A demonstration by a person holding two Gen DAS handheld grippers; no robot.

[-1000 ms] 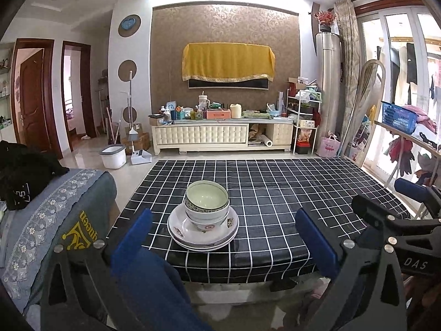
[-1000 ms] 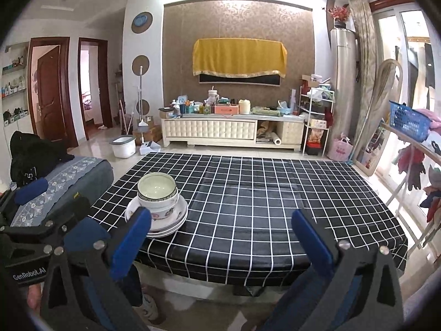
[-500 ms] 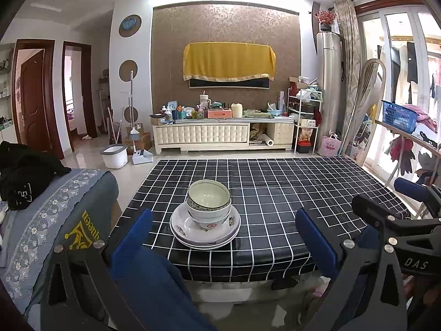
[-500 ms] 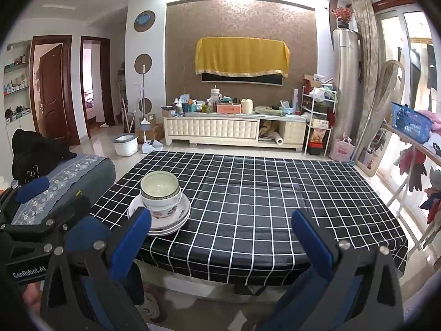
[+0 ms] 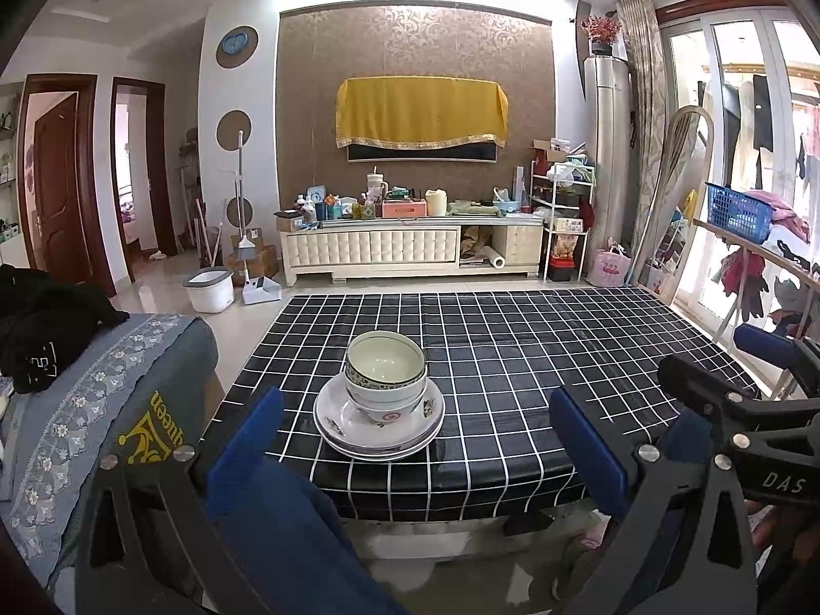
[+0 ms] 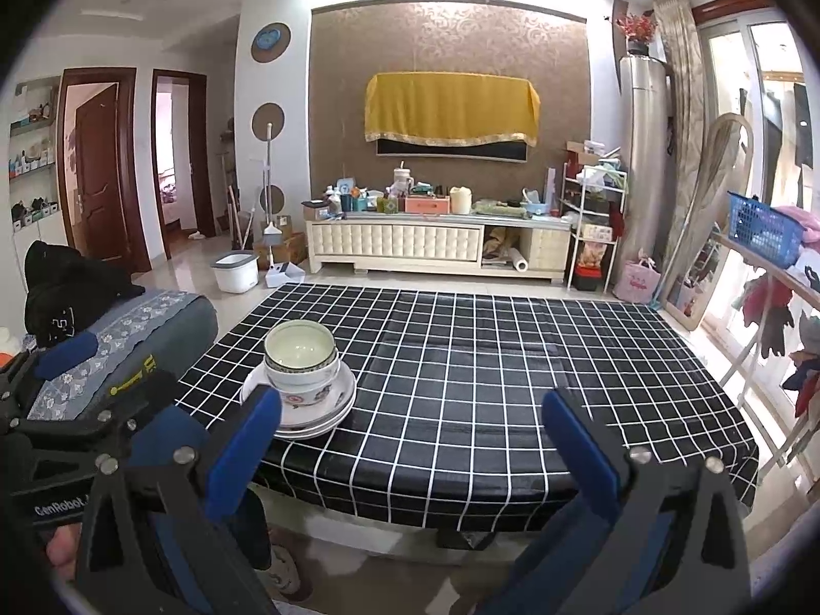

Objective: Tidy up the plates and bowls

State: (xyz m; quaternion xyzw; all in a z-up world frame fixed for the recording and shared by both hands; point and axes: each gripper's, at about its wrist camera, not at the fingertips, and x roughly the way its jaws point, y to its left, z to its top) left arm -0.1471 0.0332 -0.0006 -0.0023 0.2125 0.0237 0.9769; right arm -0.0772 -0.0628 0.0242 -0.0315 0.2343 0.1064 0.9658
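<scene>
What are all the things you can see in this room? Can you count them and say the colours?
bowls: two, white with patterned rims, nested on the plates
plates: a stack, white, exact count unclear, near the table's front left
table: one, black cloth with white grid, centre
TV cabinet: one, cream, against the far wall, cluttered on top
yellow cloth: one, draped over the wall screen
bucket: one, white, on the floor at left
basket: one, blue, on the right
sofa cover: one, grey-blue, left of the table
left gripper: one, black with blue pads, jaws open, holding nothing
right gripper: one, same colours, jaws open, holding nothing
</scene>
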